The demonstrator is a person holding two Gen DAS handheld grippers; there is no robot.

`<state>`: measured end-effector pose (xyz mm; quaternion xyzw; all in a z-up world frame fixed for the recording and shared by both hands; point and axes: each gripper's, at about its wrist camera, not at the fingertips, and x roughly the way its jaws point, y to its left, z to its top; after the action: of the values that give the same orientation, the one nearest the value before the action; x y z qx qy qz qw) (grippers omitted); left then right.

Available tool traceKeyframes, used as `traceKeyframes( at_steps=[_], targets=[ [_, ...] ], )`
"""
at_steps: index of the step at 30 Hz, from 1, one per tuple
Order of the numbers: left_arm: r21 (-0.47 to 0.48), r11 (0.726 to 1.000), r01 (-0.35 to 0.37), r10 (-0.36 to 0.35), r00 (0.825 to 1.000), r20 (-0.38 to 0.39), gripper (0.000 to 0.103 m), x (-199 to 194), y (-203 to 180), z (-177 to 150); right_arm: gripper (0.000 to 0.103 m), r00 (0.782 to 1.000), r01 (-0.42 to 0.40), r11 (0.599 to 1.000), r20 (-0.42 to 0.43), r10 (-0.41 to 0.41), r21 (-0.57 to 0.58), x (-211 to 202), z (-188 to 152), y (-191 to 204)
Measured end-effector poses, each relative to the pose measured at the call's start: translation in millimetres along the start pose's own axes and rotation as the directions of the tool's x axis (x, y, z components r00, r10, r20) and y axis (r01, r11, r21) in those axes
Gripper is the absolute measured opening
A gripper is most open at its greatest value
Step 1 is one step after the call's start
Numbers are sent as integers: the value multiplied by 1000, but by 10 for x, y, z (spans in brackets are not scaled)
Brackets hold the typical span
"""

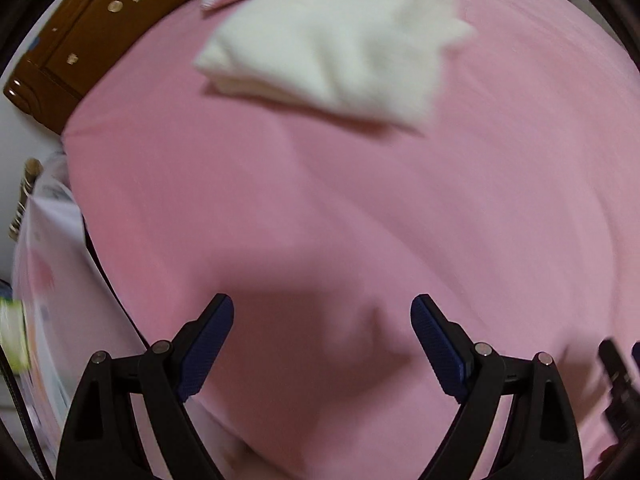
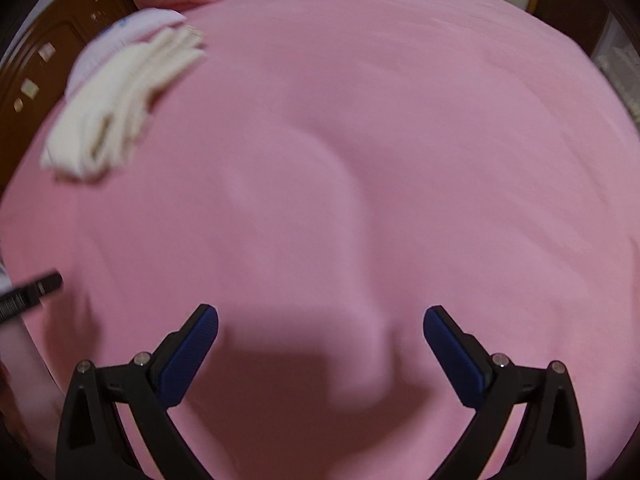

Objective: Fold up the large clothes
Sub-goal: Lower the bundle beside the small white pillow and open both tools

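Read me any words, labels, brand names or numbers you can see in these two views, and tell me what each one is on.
None can be read.
Pale stickers on the brown wooden furniture: too blurred to tell if they carry text.
Bluish mark on the pale pink cloth under the folded cream garment: blurred, unreadable.
Papers beside the pink bed sheet: smeared, unreadable.

- We see even, soft indoor light on the pink bed sheet [image 1: 360,208], with no glare on the cloth.
- We note a dark, hard-edged shadow on the sheet just ahead of the left tongs [image 1: 322,312] and the right tongs [image 2: 321,322].
- Motion blur smears both views: the folded cream garment [image 1: 320,52] has streaked edges, and the wooden headboard [image 1: 80,40] is soft.
- The tongs themselves stay sharp.
- Fisheye bending curves the bed; we see black vignette at every corner.
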<state>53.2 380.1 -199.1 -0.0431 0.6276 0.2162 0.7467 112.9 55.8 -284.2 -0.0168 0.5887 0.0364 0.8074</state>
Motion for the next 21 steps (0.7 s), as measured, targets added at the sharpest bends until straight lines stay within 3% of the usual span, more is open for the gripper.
traceKeyframes(
  at_steps=[4, 11, 17, 21],
  targets=[
    [90, 995, 38, -32, 997, -73, 90, -347, -642, -529, 103, 998, 55, 998, -30, -54, 33, -394, -517, -779],
    [259, 964, 67, -61, 998, -32, 90, -1113, -1620, -1526, 103, 994, 112, 986, -27, -110, 120, -1118, -1285, -1902],
    [380, 923, 55, -38, 998, -52, 90, -1515, -2175, -1956, 103, 993, 114, 966, -13, -114, 231, -1467, -1702, -2639],
    [422, 906, 41, -41, 999, -8, 90, -1802, -2457, -2111, 103, 993, 119, 942, -24, -118, 315, -1605, -1900, -2978]
  ],
)
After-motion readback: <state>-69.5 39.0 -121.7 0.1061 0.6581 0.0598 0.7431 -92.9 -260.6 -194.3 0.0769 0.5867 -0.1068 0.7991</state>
